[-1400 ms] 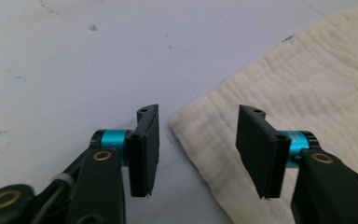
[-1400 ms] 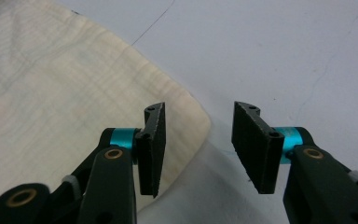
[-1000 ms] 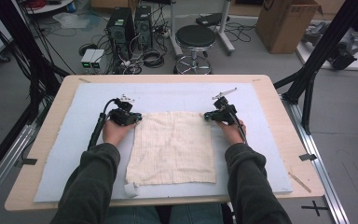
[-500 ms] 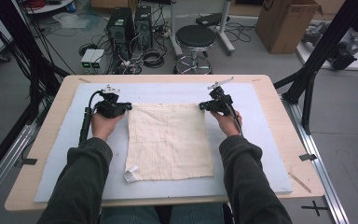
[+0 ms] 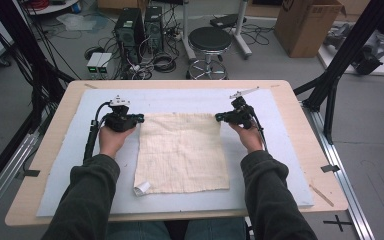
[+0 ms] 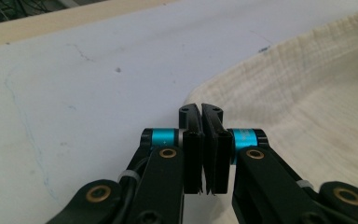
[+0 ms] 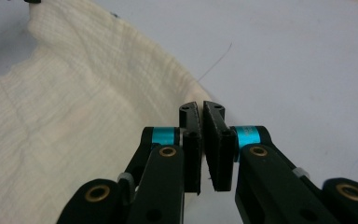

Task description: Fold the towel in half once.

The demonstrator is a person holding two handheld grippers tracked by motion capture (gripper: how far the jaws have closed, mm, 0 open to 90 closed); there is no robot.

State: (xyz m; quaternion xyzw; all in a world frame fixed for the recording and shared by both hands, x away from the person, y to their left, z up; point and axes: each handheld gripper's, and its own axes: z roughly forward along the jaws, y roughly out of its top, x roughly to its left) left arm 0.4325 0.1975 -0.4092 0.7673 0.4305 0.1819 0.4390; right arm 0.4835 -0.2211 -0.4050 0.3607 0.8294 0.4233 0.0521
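Note:
A cream woven cloth (image 5: 182, 152) lies spread flat on the pale mat (image 5: 180, 97). Its near left corner (image 5: 142, 188) is folded over. My left gripper (image 5: 141, 118) is at the cloth's far left corner, and my right gripper (image 5: 217, 117) is at the far right corner. In the left gripper view the jaws (image 6: 201, 109) are pressed together, with the cloth (image 6: 307, 93) running in under their tips from the right. In the right gripper view the jaws (image 7: 201, 107) are shut too, and the cloth (image 7: 74, 93) meets their tips from the left.
The mat covers most of a wooden table (image 5: 45, 165). A thin wooden stick (image 5: 321, 195) lies on the table's near right corner. On the floor beyond the table are a stool (image 5: 209, 40), computer cases (image 5: 130, 25) and a cardboard box (image 5: 307, 25).
Both hands have moved away from the person and drawn the cloth's far edge with them. The left hand has also shifted outward, and the far edge now lies straighter.

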